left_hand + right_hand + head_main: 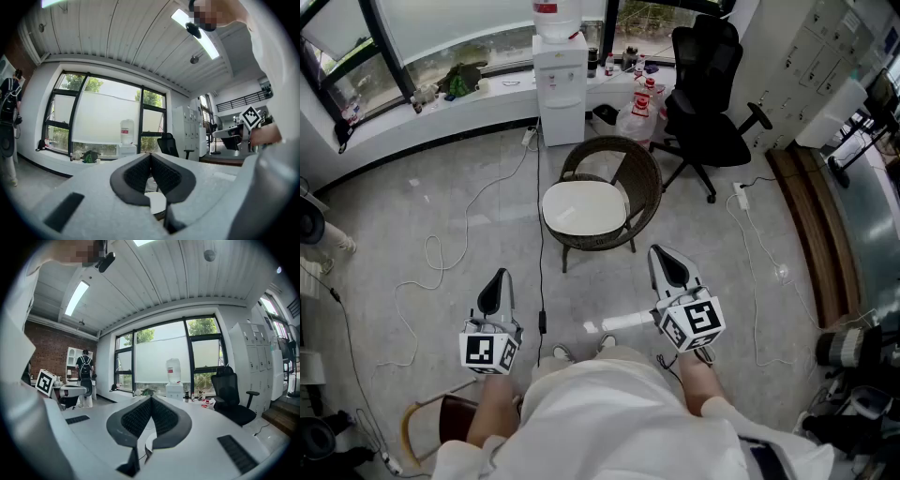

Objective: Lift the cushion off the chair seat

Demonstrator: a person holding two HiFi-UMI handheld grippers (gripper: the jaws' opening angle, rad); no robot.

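Note:
A round cream cushion [584, 208] lies flat on the seat of a dark wicker chair [643, 184] in the middle of the head view. My left gripper [498, 276] is held in front of the chair, to its lower left and well short of it, with its jaws shut on nothing. My right gripper [662, 252] hovers near the chair's front right, jaws also shut and empty. In the left gripper view a bit of the cushion [157, 202] shows below the closed fingertips [140, 172]. The right gripper view looks level over the chair.
A white water dispenser [560, 77] stands behind the chair, with a black office chair [709, 105] and a plastic bag [636, 118] to its right. Cables [540, 234] trail over the grey floor. A wooden step [808, 230] runs along the right. A person with a backpack [85, 370] stands far left.

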